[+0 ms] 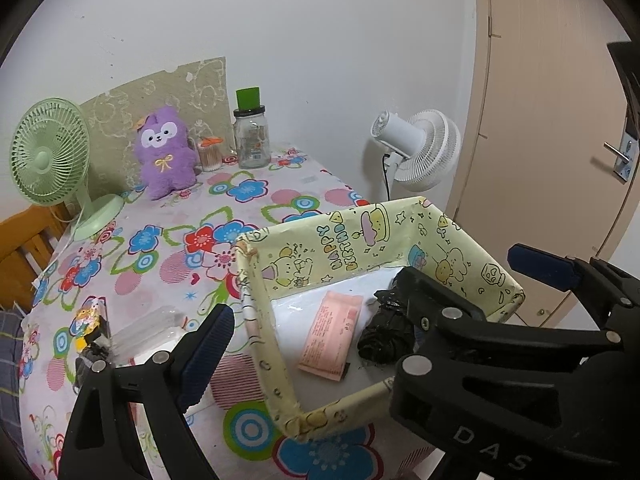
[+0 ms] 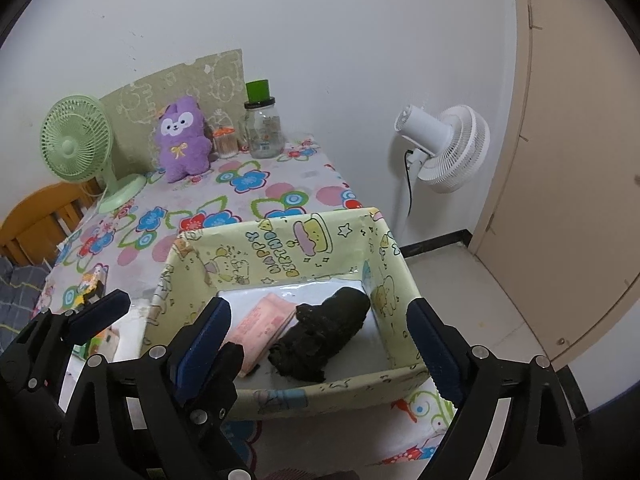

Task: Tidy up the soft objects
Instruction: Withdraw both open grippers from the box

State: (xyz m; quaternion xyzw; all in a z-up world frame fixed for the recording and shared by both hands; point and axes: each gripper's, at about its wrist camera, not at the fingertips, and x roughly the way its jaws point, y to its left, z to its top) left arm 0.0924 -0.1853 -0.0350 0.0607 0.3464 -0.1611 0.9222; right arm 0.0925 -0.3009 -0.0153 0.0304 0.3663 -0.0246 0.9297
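Landmark: the yellow cartoon-print box point(image 2: 280, 252) at the near right corner of the flower-patterned tablecloth point(image 1: 248, 192).

Inside the box, on its white floor, lay a crumpled black soft bundle point(image 2: 324, 336) toward the right wall, and a pink packet point(image 2: 264, 326) just left of it, the two touching or nearly so. Both rested loose; no pad was on either.

Right gripper point(image 2: 320, 336) hung over the box's near wall, jaws standing wide apart, one blue pad point(image 2: 208, 336) inside the near left corner and the other outside the right wall. Nothing was clamped between them.

Left gripper point(image 1: 372, 296) sat at the box's left side, jaws likewise wide apart, its left finger outside the box's left wall, its right finger partly hidden in its own view behind the right gripper's black frame. It held nothing.

Left of the box, close by: a clear plastic package point(image 1: 148, 328) and a small colourful packet point(image 1: 90, 324).

Far beyond the box, along the wall: a purple plush toy point(image 1: 166, 152), a green desk fan point(image 1: 50, 152) left of it, a cotton-swab jar point(image 1: 210, 154) and a glass jar point(image 1: 251, 136) with a green cup on top to its right. A white floor fan point(image 1: 420, 148) stood off the table, behind and to the right of the box.
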